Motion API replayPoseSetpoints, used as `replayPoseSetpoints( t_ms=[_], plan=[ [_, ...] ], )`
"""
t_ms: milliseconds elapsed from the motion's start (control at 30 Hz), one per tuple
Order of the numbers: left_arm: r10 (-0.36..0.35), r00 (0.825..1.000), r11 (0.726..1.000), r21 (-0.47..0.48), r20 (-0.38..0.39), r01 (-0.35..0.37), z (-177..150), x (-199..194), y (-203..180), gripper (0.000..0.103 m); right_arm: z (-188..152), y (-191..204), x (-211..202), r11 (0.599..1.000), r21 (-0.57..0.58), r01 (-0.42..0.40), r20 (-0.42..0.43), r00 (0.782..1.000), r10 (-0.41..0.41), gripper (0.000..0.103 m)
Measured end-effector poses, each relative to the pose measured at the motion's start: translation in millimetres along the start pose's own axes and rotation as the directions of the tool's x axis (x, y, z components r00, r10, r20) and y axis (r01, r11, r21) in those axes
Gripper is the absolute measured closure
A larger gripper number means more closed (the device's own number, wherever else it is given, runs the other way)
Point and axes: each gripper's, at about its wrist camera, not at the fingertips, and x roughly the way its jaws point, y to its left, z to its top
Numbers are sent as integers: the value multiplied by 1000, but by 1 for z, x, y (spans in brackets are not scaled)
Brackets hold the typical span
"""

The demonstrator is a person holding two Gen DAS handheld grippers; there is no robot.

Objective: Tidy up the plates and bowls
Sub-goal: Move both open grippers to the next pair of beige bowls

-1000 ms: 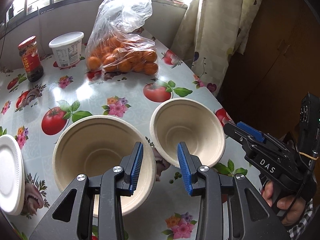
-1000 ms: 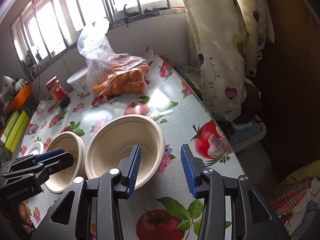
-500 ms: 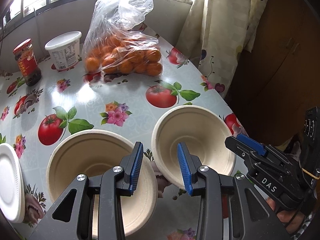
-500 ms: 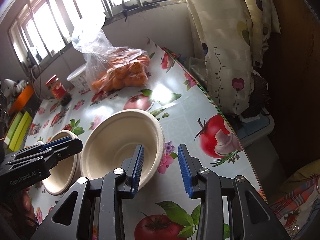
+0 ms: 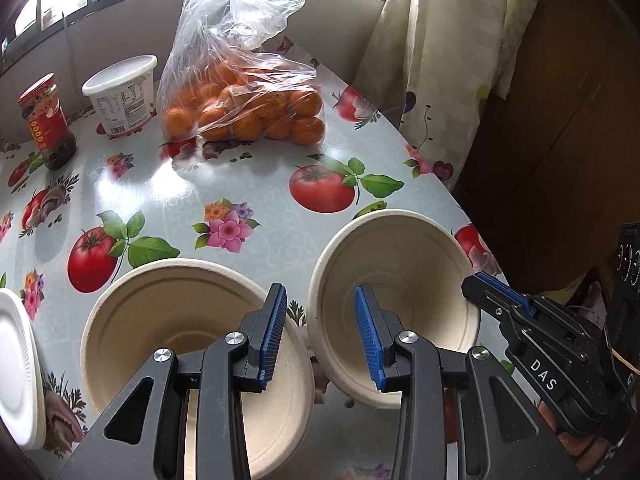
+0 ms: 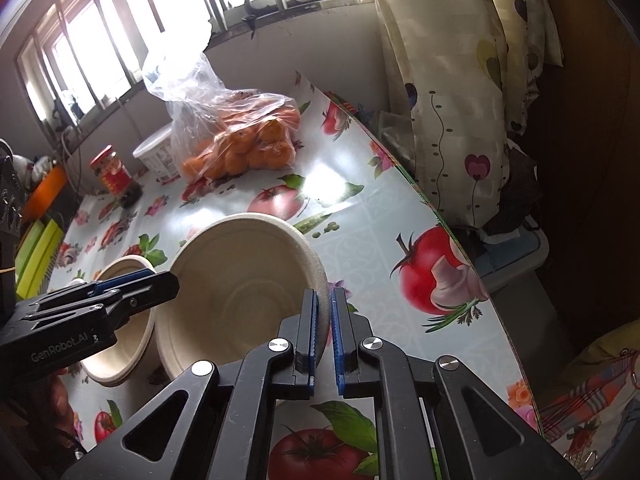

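We have barely started: our right gripper (image 6: 323, 332), jaws just closed, pinches the right bowl's (image 6: 240, 292) rim, our left gripper (image 5: 320, 336) hovers spread between both bowls, left bowl (image 5: 176, 320) and plate (image 5: 16, 364) unstacked on the table (image 5: 256, 208).

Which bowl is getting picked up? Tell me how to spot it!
Find the table with the tomato cloth, then the two tan paper bowls near its front edge. It is the right-hand bowl, nearest the curtain: the right tongs have just closed on its rim, and nothing grips the left bowl.
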Motion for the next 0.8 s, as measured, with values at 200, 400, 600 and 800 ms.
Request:
replayPoseSetpoints(
  t_ms=[200,400,600,800],
  plan=[
    [-10,1000,1000,12,-8,10,-1,2,-6,66,-1,-7,-6,1000,8,12,2,1000,-12,95],
    [-35,999,999,34,-28,36,-5,5,-17,66,-2,-18,-12,999,25,33,-7,999,-33,95],
    [-70,997,997,44,-32,71,-9,9,-26,66,-3,-24,-14,998,41,38,-10,999,-38,95],
    [-67,998,996,52,-21,68,-12,8,-30,70,-3,-24,-15,999,44,31,-4,1000,-31,94]
  ],
)
